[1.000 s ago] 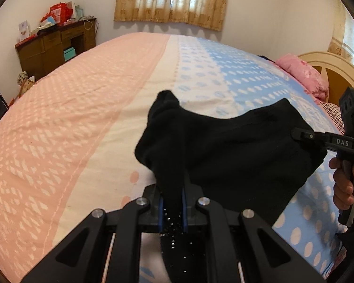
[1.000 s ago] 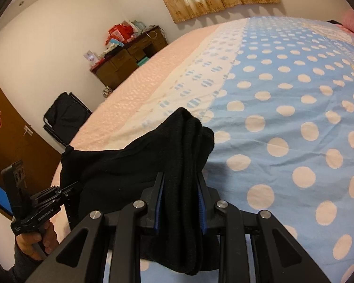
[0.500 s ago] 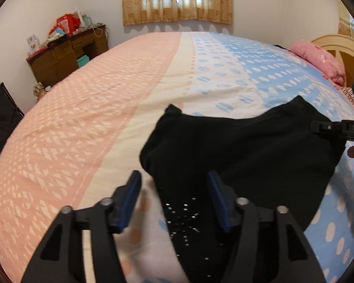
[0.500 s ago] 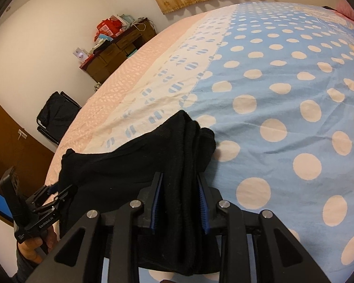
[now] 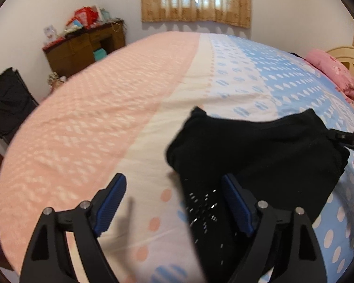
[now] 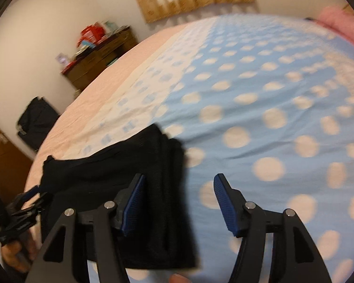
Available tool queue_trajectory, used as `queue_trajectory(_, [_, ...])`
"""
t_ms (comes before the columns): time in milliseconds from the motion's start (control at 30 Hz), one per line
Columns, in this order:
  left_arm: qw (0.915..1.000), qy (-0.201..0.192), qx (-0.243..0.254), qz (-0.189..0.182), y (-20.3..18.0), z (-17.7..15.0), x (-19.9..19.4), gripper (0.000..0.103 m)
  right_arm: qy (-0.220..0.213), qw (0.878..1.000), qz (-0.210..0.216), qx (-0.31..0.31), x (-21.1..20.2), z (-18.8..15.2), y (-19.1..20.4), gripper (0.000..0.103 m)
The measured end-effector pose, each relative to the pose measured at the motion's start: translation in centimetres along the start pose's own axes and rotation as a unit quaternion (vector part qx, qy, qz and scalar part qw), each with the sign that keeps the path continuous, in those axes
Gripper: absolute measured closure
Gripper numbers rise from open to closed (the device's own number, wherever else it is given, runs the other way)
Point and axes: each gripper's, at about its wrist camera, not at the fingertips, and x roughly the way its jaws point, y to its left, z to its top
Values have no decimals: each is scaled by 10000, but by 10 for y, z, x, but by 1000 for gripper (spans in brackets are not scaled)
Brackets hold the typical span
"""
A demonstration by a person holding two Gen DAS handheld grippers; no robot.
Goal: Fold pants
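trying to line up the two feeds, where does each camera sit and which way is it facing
Left wrist: sits on the left tool, looking forward and down over the bed at the black pants; its own blue-padded fingers show, jaws opening, pads off the cloth, plus the right tool's tip at the right edge.
Right wrist: sits on the right tool, facing across the blue dotted sheet; its jaws opening, the pants at lower left, the left tool and the hand holding it at the left edge.
Shared: pants, bed, curtain, wooden desk.
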Motion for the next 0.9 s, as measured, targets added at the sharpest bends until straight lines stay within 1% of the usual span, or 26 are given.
queue_trajectory(100, [9996,-236,-168,62,5,0,-24,17,-307,9994,-173,43,-34,-7,-3,41])
queue_trajectory(233, [9984,-514,-224,-19,-1,1,-62,16,-629,9977,-240,-114,-88,-26,5,38])
queue_trajectory(267, [9979,-609,-219,-65,-3,0,-74,14,-738,9968,-247,-188,-105,-33,9,38])
queue_trajectory(333, [9964,-819,-174,-120,-9,-1,-95,8,-981,9944,-204,-347,-134,-45,18,37])
queue_trajectory(433, [9938,-1097,-88,-178,-18,-4,-124,5,-1466,9868,-260,-638,-187,-63,34,35])
queue_trajectory(567, [9896,-1402,9,-333,-27,-6,-159,2,-2039,9755,-242,-787,-238,-79,49,31])
queue_trajectory(633, [9868,-1581,40,-343,-31,-8,-176,0,-2160,9713,-246,-965,-253,-83,56,29])
queue_trajectory(733, [9841,-1735,21,-372,-33,-8,-190,0,-2377,9643,-313,-1126,-267,-88,66,27])
queue_trajectory(800, [9829,-1804,23,-378,-35,-9,-196,0,-2397,9631,-265,-1197,-270,-90,70,27])
queue_trajectory(900, [9815,-1873,59,-403,-36,-11,-204,0,-2426,9613,-311,-1267,-273,-95,75,27])
